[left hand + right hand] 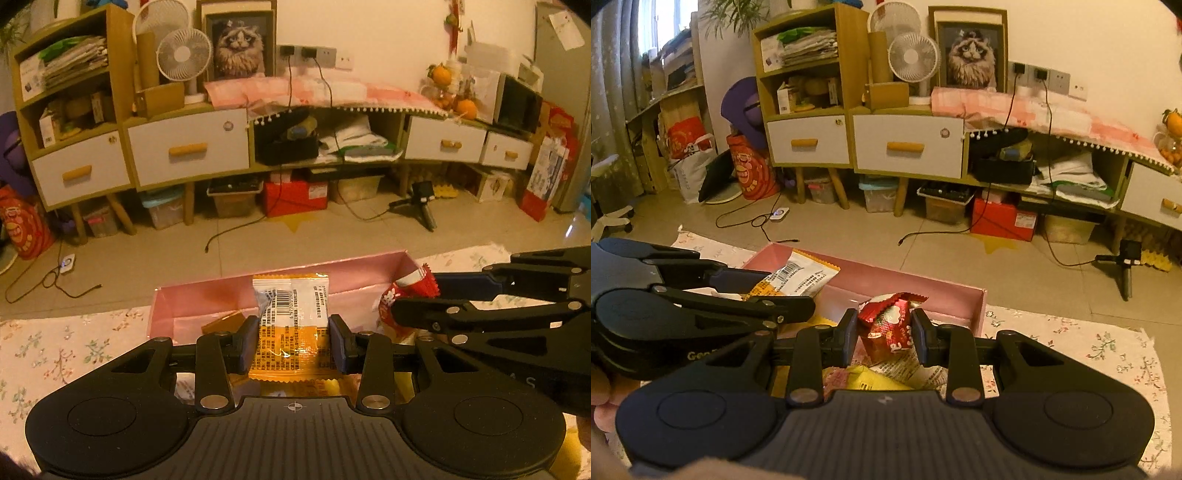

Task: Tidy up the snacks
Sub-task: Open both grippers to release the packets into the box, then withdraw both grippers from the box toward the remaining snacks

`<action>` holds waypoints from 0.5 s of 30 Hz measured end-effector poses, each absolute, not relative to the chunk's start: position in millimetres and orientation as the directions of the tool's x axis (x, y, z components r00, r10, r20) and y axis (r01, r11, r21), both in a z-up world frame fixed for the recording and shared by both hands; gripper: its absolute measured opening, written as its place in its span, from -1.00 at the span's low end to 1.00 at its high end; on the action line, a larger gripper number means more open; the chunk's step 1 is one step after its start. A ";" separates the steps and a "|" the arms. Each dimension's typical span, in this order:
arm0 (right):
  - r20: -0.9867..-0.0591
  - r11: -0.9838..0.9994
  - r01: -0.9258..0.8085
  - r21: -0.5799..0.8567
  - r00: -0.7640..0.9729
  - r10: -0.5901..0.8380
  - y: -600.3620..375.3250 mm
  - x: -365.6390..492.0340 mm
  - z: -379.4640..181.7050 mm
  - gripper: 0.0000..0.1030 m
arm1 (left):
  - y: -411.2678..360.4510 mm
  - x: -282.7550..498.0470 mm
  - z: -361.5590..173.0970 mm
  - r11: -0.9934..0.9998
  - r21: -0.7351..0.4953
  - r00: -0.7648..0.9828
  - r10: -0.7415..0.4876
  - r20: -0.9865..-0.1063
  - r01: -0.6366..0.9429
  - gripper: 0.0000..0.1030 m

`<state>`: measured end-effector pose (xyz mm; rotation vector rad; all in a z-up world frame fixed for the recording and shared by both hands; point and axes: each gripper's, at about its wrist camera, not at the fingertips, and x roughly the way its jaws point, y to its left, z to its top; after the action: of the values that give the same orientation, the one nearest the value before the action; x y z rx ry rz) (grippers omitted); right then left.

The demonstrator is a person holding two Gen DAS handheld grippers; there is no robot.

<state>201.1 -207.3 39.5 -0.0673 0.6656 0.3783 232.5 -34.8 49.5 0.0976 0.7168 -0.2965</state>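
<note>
Tiled floor (332, 240) with loose cables, and a long low cabinet (192, 147) with white drawers along the far wall; on top of it we note a framed cat picture (240, 46), two white fans (183, 55) and a pink cloth. In front, a floral cloth (1089, 354) covers the bench, and on it sits a shallow pink box (295, 273), open at the top. The left tool (293, 341) is closed on an orange-and-white snack packet (293, 314): both pads press its sides, the packet stands upright with its barcode end upward, held over the near half of the box. In the right wrist view the same packet (798, 275) shows at the left, tilted, above the box's left corner. The right tool (884, 332) is closed tight on a red snack packet (888, 325), crumpled between the pads, also over the box (975, 306) (toward its right side as seen from the left wrist view, where the red packet (410, 288) sticks out past the tool's fingers). The two tools sit close beside one another, apart, each visible in the other's camera. Inside the box we see an orange wrapper (221, 323) lying flat on the bottom, left of the held packet; further yellow and printed wrappers (879, 378) lie under the right tool, details unclear. A fingertip shows at the lower left edge of the right wrist view.
</note>
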 end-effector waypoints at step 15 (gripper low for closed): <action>-0.612 0.951 -0.303 0.059 0.742 0.274 -216.8 202.9 45.4 0.12 | -27.9 236.0 40.8 0.959 -0.017 0.701 -0.219 -0.679 0.284 0.25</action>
<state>202.9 -216.8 45.4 -0.0454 0.6634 0.3162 236.0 -27.9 40.8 0.0915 0.7433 -0.2806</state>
